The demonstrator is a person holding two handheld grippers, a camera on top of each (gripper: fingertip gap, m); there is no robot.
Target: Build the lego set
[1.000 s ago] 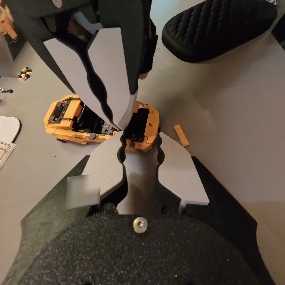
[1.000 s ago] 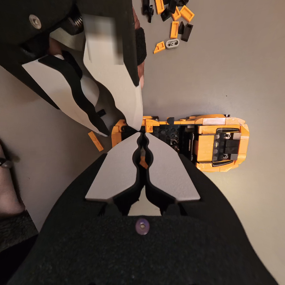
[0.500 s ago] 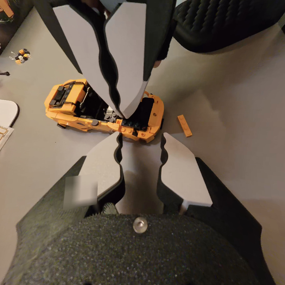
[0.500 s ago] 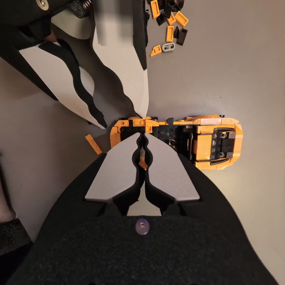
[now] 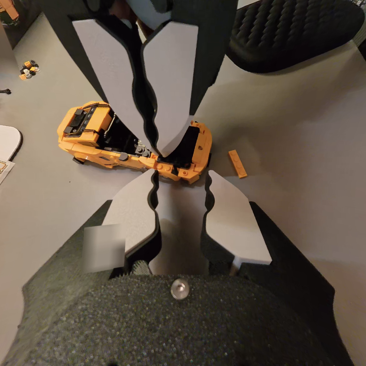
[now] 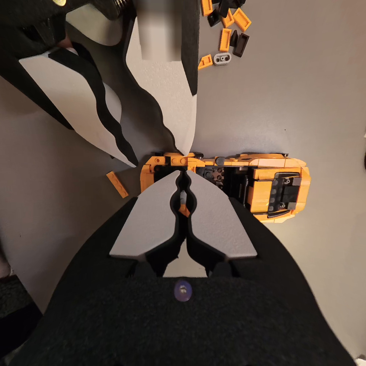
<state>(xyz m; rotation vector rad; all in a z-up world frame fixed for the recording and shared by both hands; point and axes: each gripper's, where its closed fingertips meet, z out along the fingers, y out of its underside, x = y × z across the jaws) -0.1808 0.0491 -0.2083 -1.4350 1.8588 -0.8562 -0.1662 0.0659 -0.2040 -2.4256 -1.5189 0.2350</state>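
Okay, quick pass. The orange car [image 5: 126, 146] sits on the table [image 5: 297, 188] at centre, nose toward 3 o'clock in the left wrist view, roof and hood not yet on, with the black interior open.

Right gripper [image 6: 183, 172]: jaws clenched, tips down in the black bay just behind the nose. A small grey-and-orange bit shows through the gap between its fingers, and I cannot tell whether it is pinched there or just part of the car underneath.

Left gripper [image 5: 181, 172]: jaws released and wide. One fingertip is touching the car's near side and the other is just off the nose, so it straddles the front corner without squeezing.

What changed: a second ago my left fingers overlapped the nose more deeply, and now they have eased back to the edge. The car also reads a little smaller in the right wrist view, so I judge the right gripper has lifted slightly. The car itself has barely shifted.

My read is that the press into the front bay is finishing and both tools are letting up.

Still to place: the orange plate [image 5: 237, 164] lying at 3 o'clock just beside the nose, and the loose parts [image 6: 229, 29] at 1 o'clock in the right wrist view, well apart from the car.
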